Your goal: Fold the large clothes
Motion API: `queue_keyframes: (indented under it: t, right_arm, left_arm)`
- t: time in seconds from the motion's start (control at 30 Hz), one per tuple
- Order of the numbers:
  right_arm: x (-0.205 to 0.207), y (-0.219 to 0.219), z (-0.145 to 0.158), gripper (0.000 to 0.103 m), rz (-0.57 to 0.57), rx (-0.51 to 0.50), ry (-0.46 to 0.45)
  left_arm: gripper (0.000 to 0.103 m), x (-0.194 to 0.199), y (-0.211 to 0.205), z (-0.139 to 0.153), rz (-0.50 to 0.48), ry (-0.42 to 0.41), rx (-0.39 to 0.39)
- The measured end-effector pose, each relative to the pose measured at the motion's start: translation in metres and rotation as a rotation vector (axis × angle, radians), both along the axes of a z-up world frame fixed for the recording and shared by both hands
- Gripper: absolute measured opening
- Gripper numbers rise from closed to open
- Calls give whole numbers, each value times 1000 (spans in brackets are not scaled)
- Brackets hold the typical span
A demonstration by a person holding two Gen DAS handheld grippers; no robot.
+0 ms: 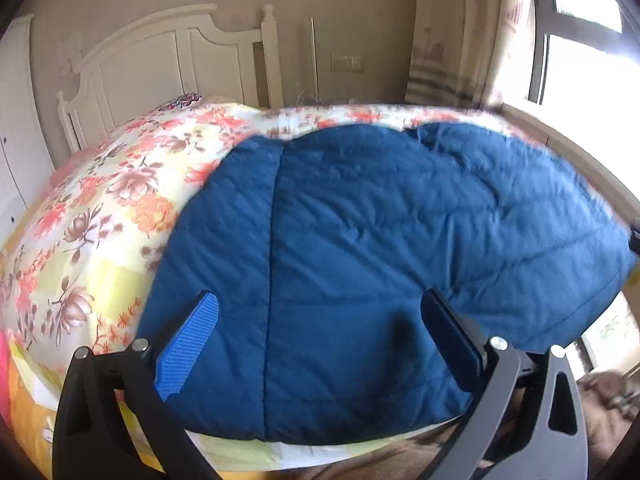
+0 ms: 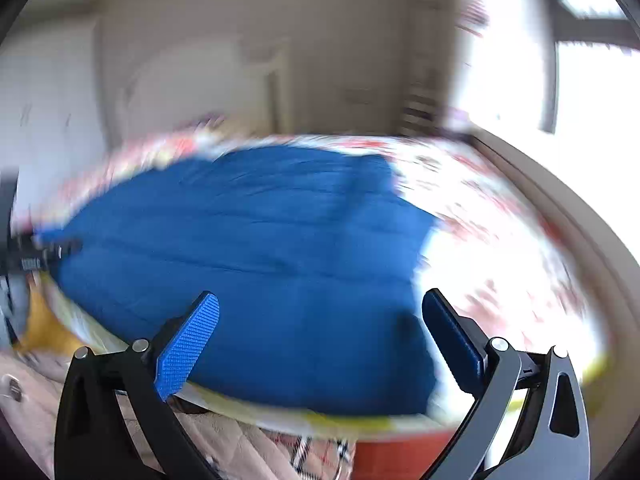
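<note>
Both your left tool and right tool hang released over the blue jacket; its puffy padding may slip a shallow pinch.

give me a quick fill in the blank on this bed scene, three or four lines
1. The quilted garment lying on the bed is coloured ____.
2. The bedspread beneath it has a ____ pattern.
3. The jaws of the left gripper stand ____.
4. The white headboard stands against the ____.

Missing words: blue; floral; open; wall
</note>
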State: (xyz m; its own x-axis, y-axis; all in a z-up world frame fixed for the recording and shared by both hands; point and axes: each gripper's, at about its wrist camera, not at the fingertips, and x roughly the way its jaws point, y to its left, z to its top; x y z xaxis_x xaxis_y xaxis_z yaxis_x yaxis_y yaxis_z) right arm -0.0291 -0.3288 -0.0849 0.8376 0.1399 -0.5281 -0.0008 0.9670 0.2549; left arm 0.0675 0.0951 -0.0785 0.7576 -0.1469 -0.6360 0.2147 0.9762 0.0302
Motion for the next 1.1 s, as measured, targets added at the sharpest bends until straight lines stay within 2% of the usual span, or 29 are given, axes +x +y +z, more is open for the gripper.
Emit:
queue_keyframes:
  t: [0.03,0.1,0.2,0.3,0.43,0.5,0.57,0.6,0.83,0.87,0.9,0.97,1.0,1.1]
  right_arm:
    - [-8,-14,-4,96,-17,74,0]
    - [-29,-43,-23,83,-25,276,6]
    - [-43,-47,-48,78,8,417,38]
    - [-41,-34,-51,76,80,435,42]
    - [-26,-21,-45,76,138,425,59]
    - [-18,-18,-46,76,158,452,70]
    - [-6,-13,-45,76,164,456,73]
    - [0,-13,-45,78,170,465,63]
    - [43,-11,-43,79,152,523,84]
    - [49,-6,-38,86,116,527,99]
    - [54,-1,-33,97,103,516,121]
    - [72,18,-22,97,58,397,161]
    - [79,22,-20,97,43,379,165]
    - [98,15,-22,95,-51,515,166]
  left_arm:
    - [101,3,0,8,-3,-10,-18]
    - [101,10,-5,21,-8,-31,-26]
    - [101,28,-20,42,-17,-82,-14]
    - [101,66,-40,56,-7,-119,25]
    - [101,120,-61,48,5,-67,75]
    - [101,150,-71,25,6,12,117]
    - [101,171,-75,1,9,133,134]
    - [101,176,-73,-3,8,160,122]
    - [101,171,-70,-3,6,147,114]
    - [101,171,-70,-3,6,144,115]
    - [101,172,-70,-3,5,141,115]
    - [101,172,-69,-3,5,136,117]
    - [101,172,-69,-3,5,134,116]
    - [100,169,-70,-3,11,125,118]
